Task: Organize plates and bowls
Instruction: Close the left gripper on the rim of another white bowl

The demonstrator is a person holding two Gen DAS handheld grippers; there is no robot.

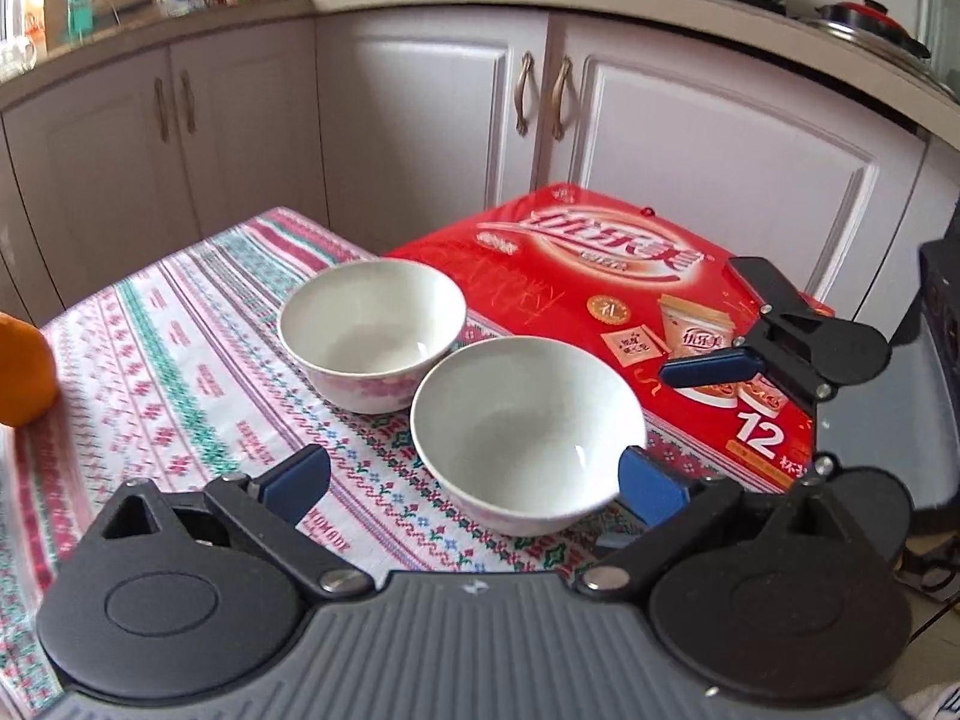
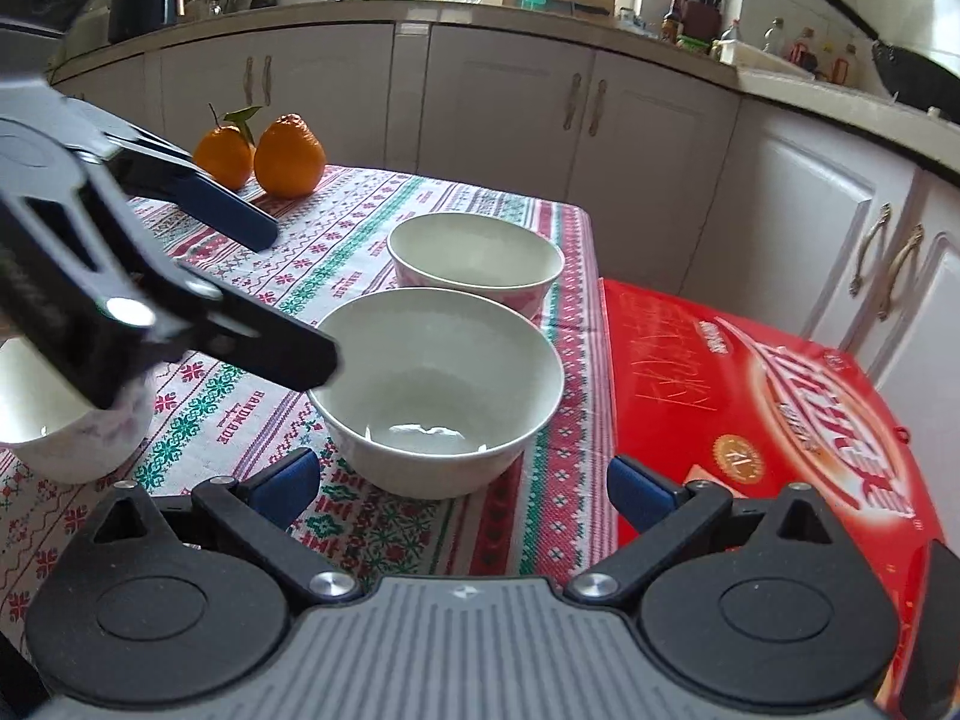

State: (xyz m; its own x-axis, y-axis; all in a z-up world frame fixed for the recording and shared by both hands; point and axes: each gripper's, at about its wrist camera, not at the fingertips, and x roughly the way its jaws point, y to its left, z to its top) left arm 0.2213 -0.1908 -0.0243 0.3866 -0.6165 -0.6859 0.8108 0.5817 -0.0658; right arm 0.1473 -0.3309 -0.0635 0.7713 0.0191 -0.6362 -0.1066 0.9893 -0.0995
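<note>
Two white bowls with pink flower prints stand on the patterned tablecloth. The near bowl [image 1: 528, 432] [image 2: 438, 384] sits just ahead of both grippers, the far bowl [image 1: 372, 330] [image 2: 477, 258] behind it. A third white bowl [image 2: 60, 420] stands at the left edge of the right wrist view. My left gripper [image 1: 474, 480] is open, its right pad close beside the near bowl's rim. My right gripper [image 2: 462, 486] is open and empty in front of the near bowl. The left gripper also shows in the right wrist view [image 2: 288, 294], and one finger of the right gripper [image 1: 714, 369] shows in the left wrist view.
A red drink carton [image 1: 600, 288] [image 2: 780, 396] lies at the table's right side, next to the bowls. Two oranges [image 2: 264, 153] sit at the far left of the table; one shows at the left wrist view's edge [image 1: 24, 372]. White kitchen cabinets [image 1: 420, 120] stand behind.
</note>
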